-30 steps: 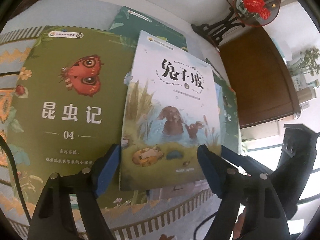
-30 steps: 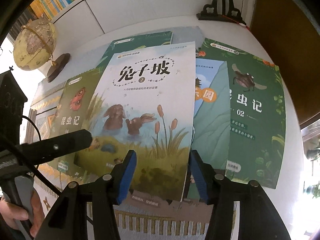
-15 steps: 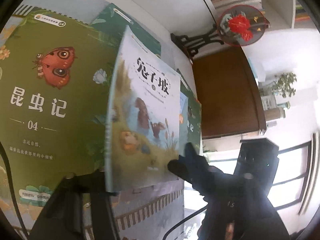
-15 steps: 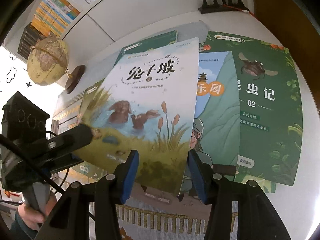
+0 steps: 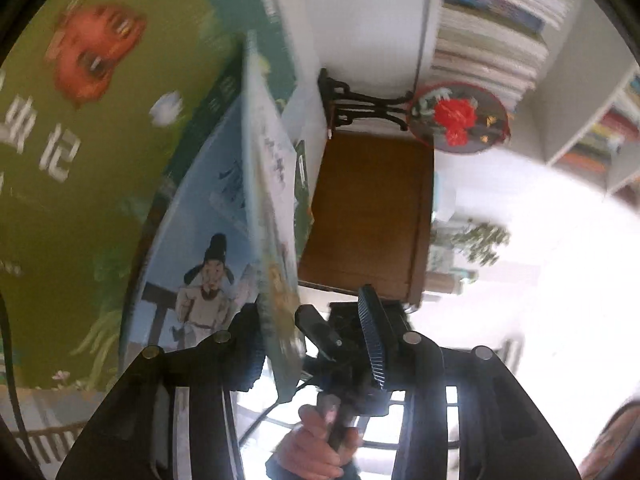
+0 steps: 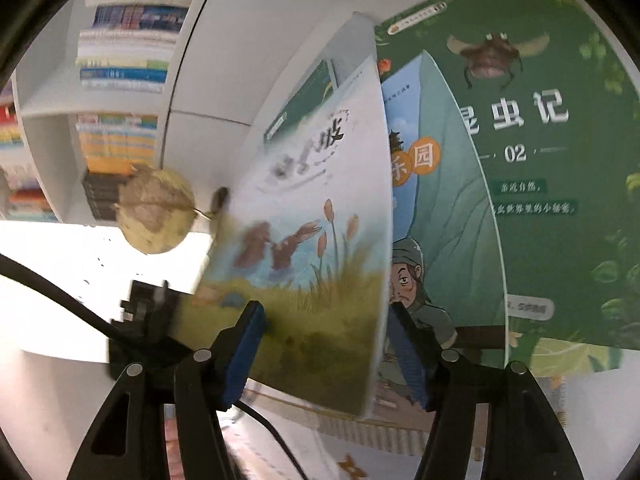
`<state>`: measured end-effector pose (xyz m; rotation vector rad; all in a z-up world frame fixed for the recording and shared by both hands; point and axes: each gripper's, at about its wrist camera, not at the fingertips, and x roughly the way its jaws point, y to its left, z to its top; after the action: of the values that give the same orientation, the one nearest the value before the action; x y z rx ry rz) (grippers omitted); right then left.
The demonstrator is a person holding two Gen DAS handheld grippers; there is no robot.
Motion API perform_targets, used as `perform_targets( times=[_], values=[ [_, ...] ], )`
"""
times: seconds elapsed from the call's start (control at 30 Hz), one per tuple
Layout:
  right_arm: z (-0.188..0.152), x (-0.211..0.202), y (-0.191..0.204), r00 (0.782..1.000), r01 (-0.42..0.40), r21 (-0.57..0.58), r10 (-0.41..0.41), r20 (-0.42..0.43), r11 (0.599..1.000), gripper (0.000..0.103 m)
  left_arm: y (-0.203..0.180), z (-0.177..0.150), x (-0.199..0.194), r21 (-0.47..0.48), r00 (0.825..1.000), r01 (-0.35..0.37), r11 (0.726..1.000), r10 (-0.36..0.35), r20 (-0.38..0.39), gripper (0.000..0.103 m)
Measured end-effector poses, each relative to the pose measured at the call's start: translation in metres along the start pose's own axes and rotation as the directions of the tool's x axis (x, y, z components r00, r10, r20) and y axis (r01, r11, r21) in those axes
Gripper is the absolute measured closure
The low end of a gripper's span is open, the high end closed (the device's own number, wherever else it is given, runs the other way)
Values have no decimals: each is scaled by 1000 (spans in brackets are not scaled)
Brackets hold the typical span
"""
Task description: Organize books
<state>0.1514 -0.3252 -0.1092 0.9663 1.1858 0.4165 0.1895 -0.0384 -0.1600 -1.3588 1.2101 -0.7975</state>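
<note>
Seemingly, the left claw (image 5: pixel 280 344) has closed on the tilted rabbit book (image 6: pixel 320 264), between the right claw's (image 6: pixel 326 344) widening jaws.

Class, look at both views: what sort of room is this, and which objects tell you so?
Probably a home study or reading room: packed bookshelves, a globe, and children's picture books spread over a table.
</note>
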Motion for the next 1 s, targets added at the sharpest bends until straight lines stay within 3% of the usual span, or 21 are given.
perform_targets(
  times=[0.07,0.13,0.2,0.23,0.3,0.33,0.4,0.47,0.53,0.6,0.67,0.7,0.8,0.87,1.0],
  values=[
    [-3,1,1,1000,6,-11,-6,10,1000,52,-1,-1,0,26,999,-51,998,51,7,65],
    [-6,1,6,999,43,-42,-42,22,998,73,-4,-3,3,69,988,-157,985,156,8,65],
    [-6,1,14,994,105,-92,-101,44,990,84,-7,-4,6,113,957,-291,950,290,23,65],
    [-6,2,19,990,140,-127,-134,48,982,84,-10,-6,8,150,932,-361,920,359,39,65],
    [-11,3,32,977,213,-209,-204,66,955,85,-19,-11,16,239,857,-512,825,509,81,65],
    [-15,4,40,969,248,-255,-236,80,934,86,-23,-16,20,279,832,-549,788,546,98,65],
    [-25,7,58,940,342,-356,-318,126,870,86,-29,-21,25,323,807,-582,746,578,121,65],
    [-32,10,69,918,396,-420,-364,158,816,86,-38,-29,31,392,776,-617,683,610,160,65],
    [-39,12,74,900,433,-454,-396,180,779,86,-50,-41,39,482,734,-652,584,645,211,65],
    [-48,13,77,889,454,-487,-417,190,746,86,-64,-64,50,592,682,-675,440,677,275,65],
    [-56,10,76,878,470,-521,-437,195,712,86,-68,-85,57,650,651,-677,345,693,311,65],
    [-60,7,74,876,473,-529,-441,196,704,86,-68,-89,57,654,651,-674,342,693,309,65],
    [-79,-6,67,872,474,-560,-449,194,679,86,-63,-104,53,651,679,-657,380,673,293,65],
    [-93,-13,65,872,471,-586,-447,199,659,86,-60,-119,48,664,688,-647,374,661,299,65],
    [-131,-20,65,857,479,-659,-472,207,580,85,-54,-151,45,669,668,-660,343,676,311,65]
  ],
)
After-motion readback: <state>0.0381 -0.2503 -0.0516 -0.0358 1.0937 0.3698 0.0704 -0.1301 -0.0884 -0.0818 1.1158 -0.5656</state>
